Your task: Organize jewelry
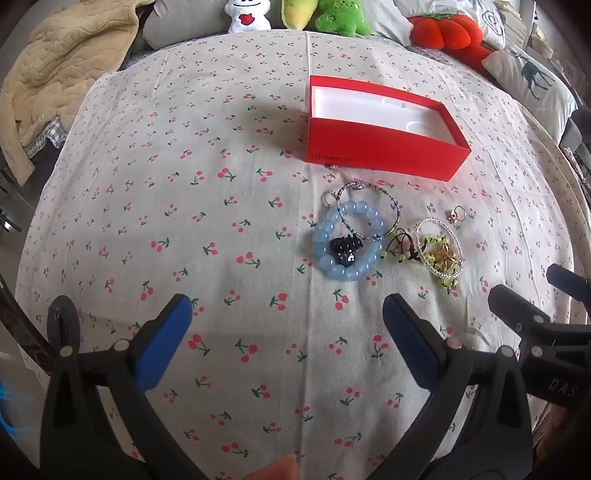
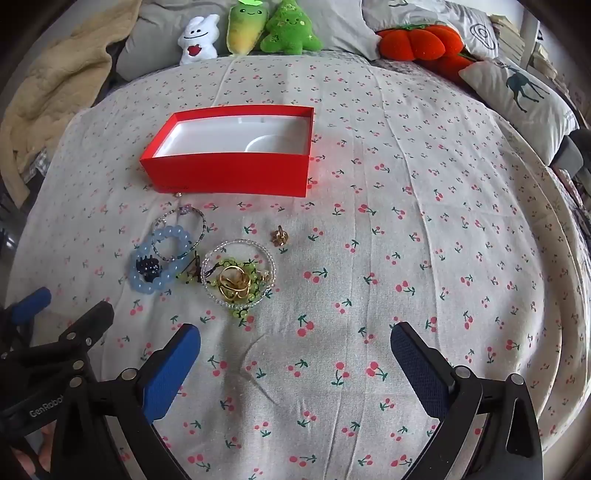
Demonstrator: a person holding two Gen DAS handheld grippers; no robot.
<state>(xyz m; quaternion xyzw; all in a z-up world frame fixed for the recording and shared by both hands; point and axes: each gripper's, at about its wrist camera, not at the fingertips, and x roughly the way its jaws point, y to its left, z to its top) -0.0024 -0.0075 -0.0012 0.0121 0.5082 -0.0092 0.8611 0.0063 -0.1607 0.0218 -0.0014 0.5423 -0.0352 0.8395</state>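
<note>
Red cardboard box (image 2: 229, 177) with a white moulded insert sits open-topped on the cherry-print bedsheet (image 2: 406, 258), nothing in it yet, so sorting hasn't started by my read. Jewelry is clumped just in front of the box, on the near side: pale blue chunky bead bracelet (image 1: 345, 240) with a small black claw clip (image 1: 345, 248) lying on it, a thin dark seed-bead bangle (image 1: 369, 212) overlapping its top edge, a clear crystal bead bracelet (image 2: 238, 273) ringing a gold wire flower piece (image 2: 234, 284) and a green bead strand (image 2: 243, 314). Small gold ring (image 2: 279, 236) lies apart, to the right of the pile. Another tiny ring sits by the blue bracelet, too small to identify. Left gripper (image 1: 288, 321) and right gripper (image 2: 295, 343) both hover side by side above the sheet, short of the pile, blue pads spread fully wide, nothing between them, tilted steeply down. That pose looks like a pre-pick stance: wide enough to straddle a bracelet. Overlaps mean one pull could drag its neighbours. Lone ring looks like the cleanest first grab. Plush toys (image 2: 251, 33) sit along the far edge, not relevant.
</note>
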